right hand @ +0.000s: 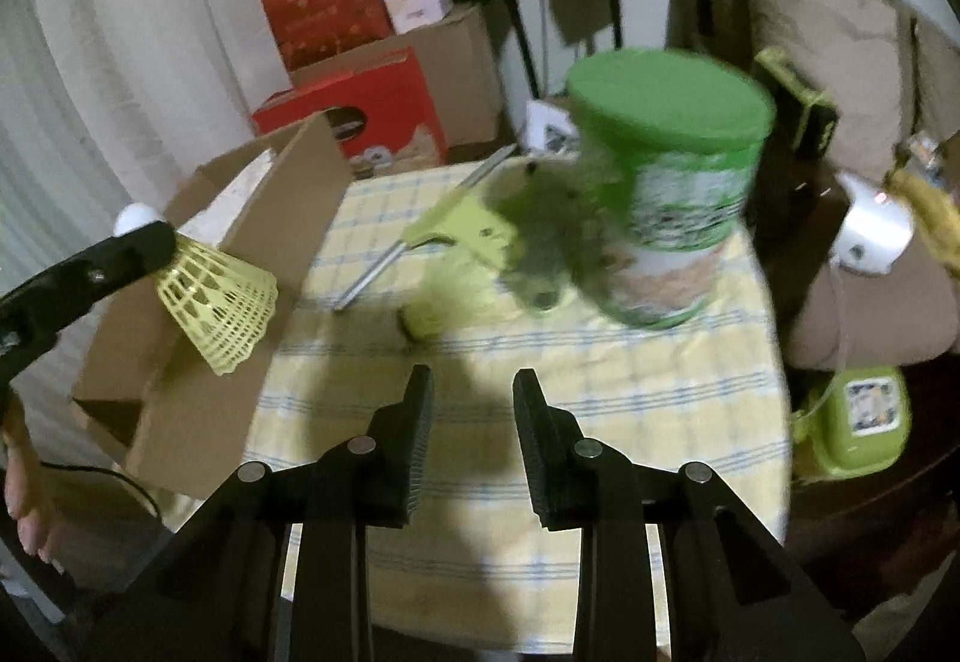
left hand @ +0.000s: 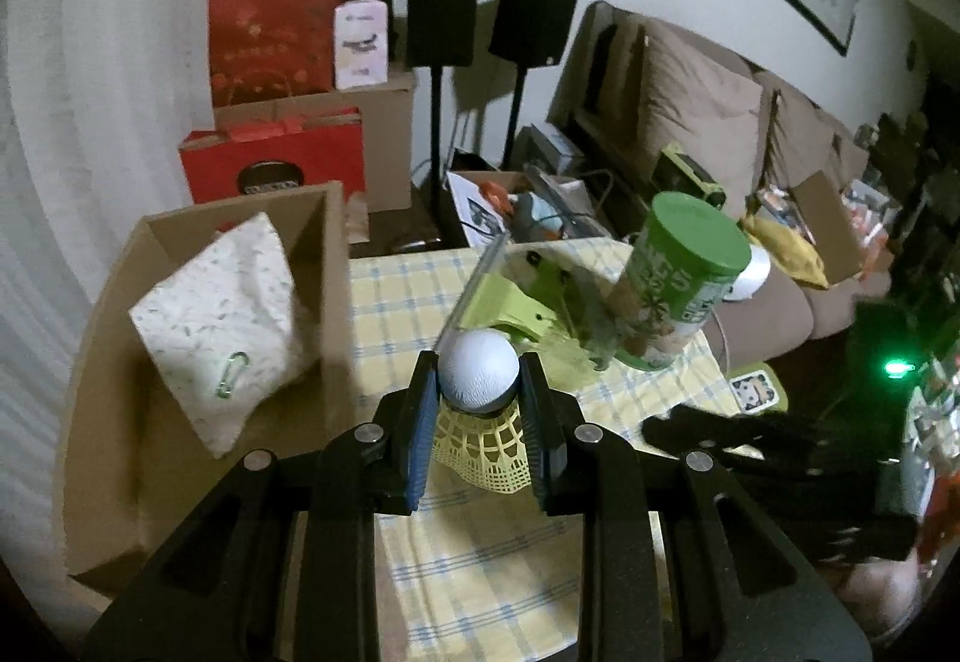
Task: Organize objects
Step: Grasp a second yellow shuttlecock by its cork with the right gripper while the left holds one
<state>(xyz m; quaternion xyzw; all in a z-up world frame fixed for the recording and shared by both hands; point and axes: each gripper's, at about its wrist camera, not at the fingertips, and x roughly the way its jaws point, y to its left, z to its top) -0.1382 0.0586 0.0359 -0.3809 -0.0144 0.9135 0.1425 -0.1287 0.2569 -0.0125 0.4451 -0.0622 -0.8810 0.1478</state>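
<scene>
My left gripper is shut on a yellow shuttlecock, gripping it by its white cork, held above the checked tablecloth. It also shows in the right wrist view, beside the open cardboard box. The box holds a white speckled packet. My right gripper is open and empty above the tablecloth. Ahead of it lie a small yellow-green object, a green canister and a green-handled tool.
Red gift bags and cardboard boxes stack behind the table by the wall. Two black speakers on stands stand at the back. A sofa with cushions and clutter is to the right. A green lidded container sits off the table's right edge.
</scene>
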